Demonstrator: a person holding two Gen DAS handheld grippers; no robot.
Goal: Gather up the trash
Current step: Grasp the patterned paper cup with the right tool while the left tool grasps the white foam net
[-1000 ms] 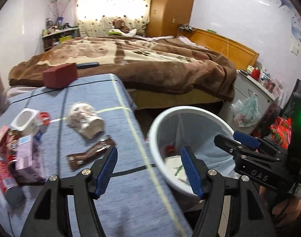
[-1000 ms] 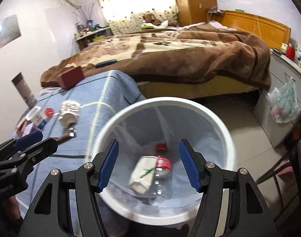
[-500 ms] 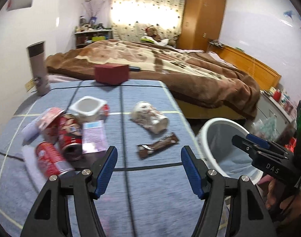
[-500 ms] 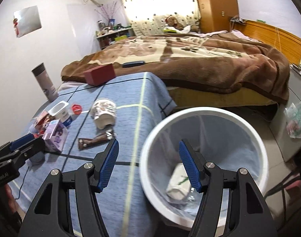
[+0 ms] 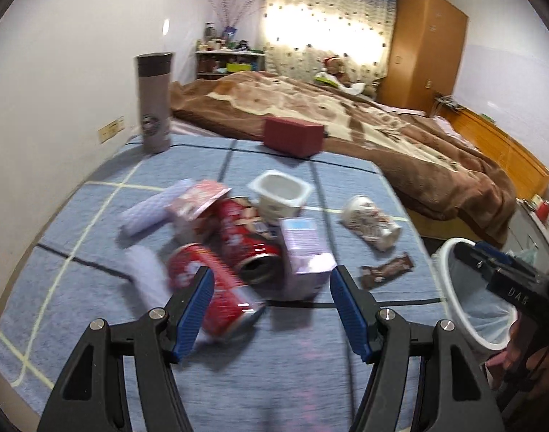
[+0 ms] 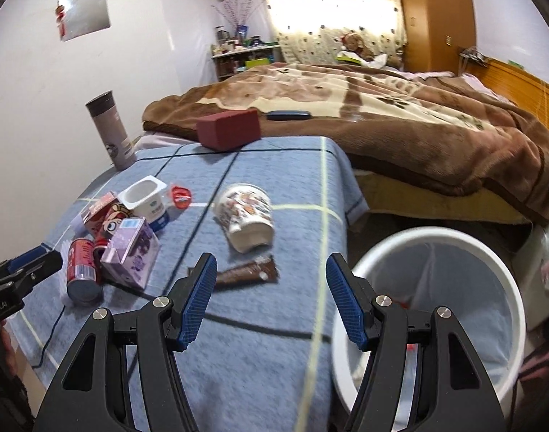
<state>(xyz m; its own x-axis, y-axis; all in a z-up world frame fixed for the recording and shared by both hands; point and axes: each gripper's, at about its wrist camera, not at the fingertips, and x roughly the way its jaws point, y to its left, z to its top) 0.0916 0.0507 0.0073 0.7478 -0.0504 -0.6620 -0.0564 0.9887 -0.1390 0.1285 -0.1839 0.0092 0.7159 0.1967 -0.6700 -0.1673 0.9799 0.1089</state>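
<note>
Trash lies on the blue cloth table [image 5: 238, 378]: two red cans [image 5: 209, 288], a purple carton [image 5: 306, 252], a white yogurt cup [image 5: 279, 194], a printed paper cup [image 5: 369, 221] and a brown snack wrapper [image 5: 386, 270]. My left gripper [image 5: 270, 307] is open and empty, just in front of the cans and carton. My right gripper [image 6: 267, 295] is open and empty above the table edge, behind the wrapper [image 6: 245, 271] and paper cup [image 6: 247, 216]. The white lined bin [image 6: 432, 309] stands on the floor to its right.
A dark red box [image 6: 229, 129] and a grey thermos [image 6: 112, 133] stand at the table's far side. A bed with a brown blanket [image 6: 400, 108] lies beyond. The right gripper also shows at the right edge of the left wrist view [image 5: 504, 277].
Both grippers have swung left, away from the bin and over the table. The left one now faces the pile of cans and carton; the right one faces the wrapper and paper cup.
</note>
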